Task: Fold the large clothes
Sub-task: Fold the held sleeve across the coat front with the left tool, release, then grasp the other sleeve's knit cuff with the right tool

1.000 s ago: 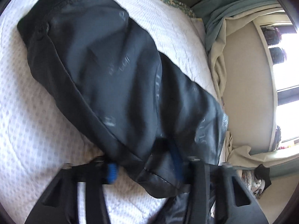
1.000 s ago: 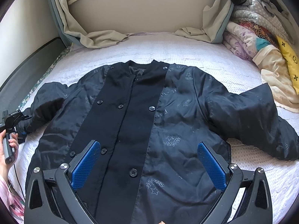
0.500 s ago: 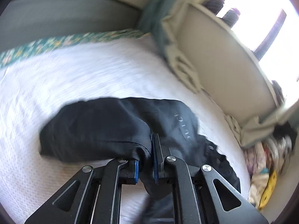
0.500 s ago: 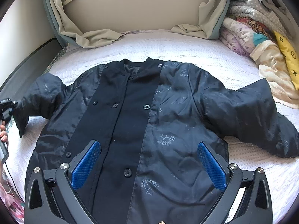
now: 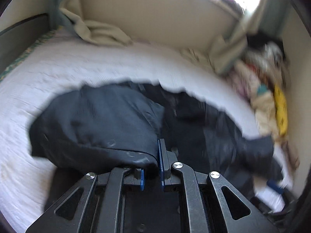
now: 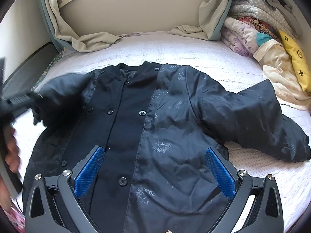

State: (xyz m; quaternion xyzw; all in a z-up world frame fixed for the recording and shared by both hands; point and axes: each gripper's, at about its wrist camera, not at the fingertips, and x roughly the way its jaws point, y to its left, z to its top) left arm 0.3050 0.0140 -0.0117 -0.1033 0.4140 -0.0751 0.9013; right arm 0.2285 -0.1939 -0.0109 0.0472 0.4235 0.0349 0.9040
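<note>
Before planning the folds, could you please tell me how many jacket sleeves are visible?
2: one sleeve is pinched in the left gripper; the other sleeve lies on the bed, untouched. None hidden.

black jacket [image 6: 155, 128] lies face up, buttoned, on the white bed, collar toward top of frame. shiny printed side panels, matte centre placket. right-frame sleeve [image 6: 272, 128] sprawls outward; left-frame sleeve [image 5: 93, 128] lifted, blurred.

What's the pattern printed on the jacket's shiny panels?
Pale stars, laurel sprigs and lettering on the dark navy jacket; clearest in the right wrist view.
</note>
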